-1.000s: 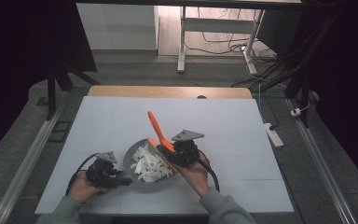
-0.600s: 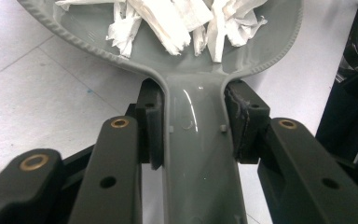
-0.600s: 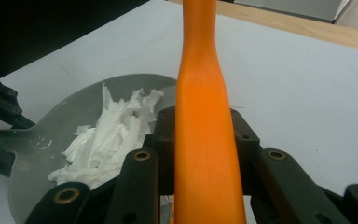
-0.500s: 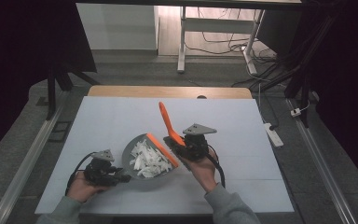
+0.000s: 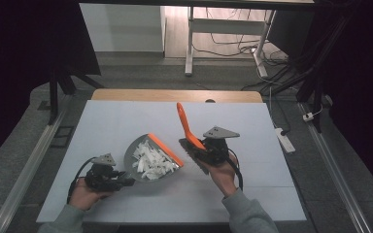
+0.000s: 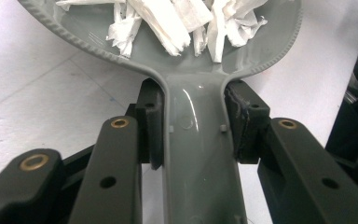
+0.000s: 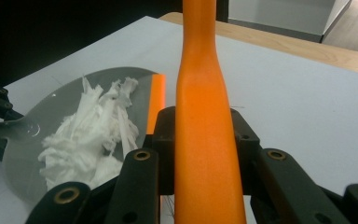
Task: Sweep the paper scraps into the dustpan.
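Here, grey dustpan (image 5: 141, 156) holds white shreds (image 5: 151, 160).

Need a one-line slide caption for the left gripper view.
Left gripper clamped on the grey dustpan handle, white paper scraps piled in the pan.

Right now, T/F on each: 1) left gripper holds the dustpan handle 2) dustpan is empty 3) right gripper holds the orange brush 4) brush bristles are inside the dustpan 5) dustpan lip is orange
1) True. The left gripper is shut on the handle of the dustpan, one finger on each side.
2) False. White paper scraps lie in it.
3) True. The right gripper clamps the brush by its handle.
4) False. In the high view the brush is to the right of the dustpan, apart from it.
5) True. An orange lip runs along its open edge.
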A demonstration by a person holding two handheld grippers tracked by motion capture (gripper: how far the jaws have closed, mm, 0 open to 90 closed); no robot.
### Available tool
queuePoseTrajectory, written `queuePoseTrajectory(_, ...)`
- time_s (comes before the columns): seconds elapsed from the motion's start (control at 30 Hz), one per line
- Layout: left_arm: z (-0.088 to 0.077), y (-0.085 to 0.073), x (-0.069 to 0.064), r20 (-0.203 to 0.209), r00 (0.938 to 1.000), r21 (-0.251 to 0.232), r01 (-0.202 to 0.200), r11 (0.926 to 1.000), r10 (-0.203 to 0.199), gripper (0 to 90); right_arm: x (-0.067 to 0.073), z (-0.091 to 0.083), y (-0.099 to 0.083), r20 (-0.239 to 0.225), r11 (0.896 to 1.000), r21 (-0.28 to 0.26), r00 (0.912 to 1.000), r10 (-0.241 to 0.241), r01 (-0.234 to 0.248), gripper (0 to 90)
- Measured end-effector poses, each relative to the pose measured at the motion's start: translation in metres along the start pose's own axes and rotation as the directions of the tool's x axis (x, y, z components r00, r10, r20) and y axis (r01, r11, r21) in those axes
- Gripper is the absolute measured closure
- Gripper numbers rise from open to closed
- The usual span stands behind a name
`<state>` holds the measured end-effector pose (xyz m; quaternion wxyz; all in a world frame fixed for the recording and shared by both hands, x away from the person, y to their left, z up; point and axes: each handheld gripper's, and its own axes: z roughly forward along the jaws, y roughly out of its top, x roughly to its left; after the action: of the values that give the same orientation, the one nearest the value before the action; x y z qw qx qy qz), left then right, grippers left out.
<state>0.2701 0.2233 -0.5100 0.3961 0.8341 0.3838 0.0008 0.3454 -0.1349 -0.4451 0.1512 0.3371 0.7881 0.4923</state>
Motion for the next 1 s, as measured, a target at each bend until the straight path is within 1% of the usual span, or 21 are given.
queuePoseTrajectory(0.13, -0.002, -0.001, 0.0, -0.017, 0.9996, -0.024, 0.023, 0.9995, -0.023, 61.5, -0.006, -0.01, -0.002, -0.008, 1.0, -0.015, 0.9999, -0.008, 0.008, 70.4)
queuePoseTrajectory(0.23, -0.004, -0.002, 0.001, -0.025, 0.9985, -0.043, 0.048, 0.9979, -0.049, 61.6, -0.012, -0.018, -0.005, -0.03, 1.0, -0.022, 0.9993, 0.021, -0.021, 70.4)
queuePoseTrajectory(0.27, -0.005, -0.002, 0.002, -0.023, 0.998, -0.051, 0.057, 0.9971, -0.058, 61.5, -0.014, -0.021, -0.005, -0.021, 1.0, -0.022, 0.9996, 0.016, -0.016, 70.4)
queuePoseTrajectory(0.33, -0.006, -0.002, 0.002, -0.025, 0.9968, -0.064, 0.074, 0.9952, -0.075, 61.5, -0.016, -0.027, -0.007, -0.02, 1.0, -0.025, 0.9997, 0.012, -0.013, 70.4)
queuePoseTrajectory(0.53, -0.01, -0.003, 0.001, -0.063, 0.9913, -0.094, 0.11, 0.9895, -0.116, 61.5, -0.026, -0.042, -0.018, -0.014, 1.0, -0.023, 0.9999, -0.007, 0.006, 70.4)
queuePoseTrajectory(0.6, -0.012, -0.005, 0.0, -0.069, 0.9892, -0.109, 0.121, 0.9867, -0.129, 61.5, -0.03, -0.047, -0.023, -0.009, 1.0, -0.019, 0.9999, -0.006, 0.006, 70.4)
queuePoseTrajectory(0.67, -0.013, -0.006, -0.003, -0.087, 0.9868, -0.129, 0.125, 0.9837, -0.137, 61.5, -0.034, -0.053, -0.028, -0.003, 1.0, -0.015, 1.0, -0.004, 0.004, 70.4)
queuePoseTrajectory(0.7, -0.014, -0.007, -0.005, -0.09, 0.9866, -0.135, 0.123, 0.9832, -0.136, 61.5, -0.035, -0.056, -0.03, 0.005, 1.0, -0.01, 1.0, -0.003, 0.003, 70.4)
queuePoseTrajectory(0.77, -0.015, -0.007, -0.007, -0.09, 0.9863, -0.143, 0.124, 0.9819, -0.138, 61.5, -0.039, -0.062, -0.035, 0.015, 1.0, -0.007, 0.9999, 0.006, -0.006, 70.4)
queuePoseTrajectory(0.83, -0.015, -0.007, -0.008, -0.099, 0.9849, -0.147, 0.127, 0.981, -0.142, 61.5, -0.043, -0.07, -0.04, 0.023, 1.0, -0.009, 0.9997, 0.012, -0.012, 70.4)
queuePoseTrajectory(0.93, -0.015, -0.008, -0.009, -0.11, 0.9811, -0.15, 0.141, 0.9785, -0.159, 61.5, -0.05, -0.082, -0.047, 0.042, 1.0, -0.007, 0.999, 0.017, -0.017, 70.4)
queuePoseTrajectory(1.0, -0.014, -0.009, -0.009, -0.119, 0.9778, -0.153, 0.153, 0.9763, -0.172, 61.5, -0.054, -0.09, -0.051, 0.055, 1.0, -0.006, 0.998, 0.029, -0.029, 70.4)
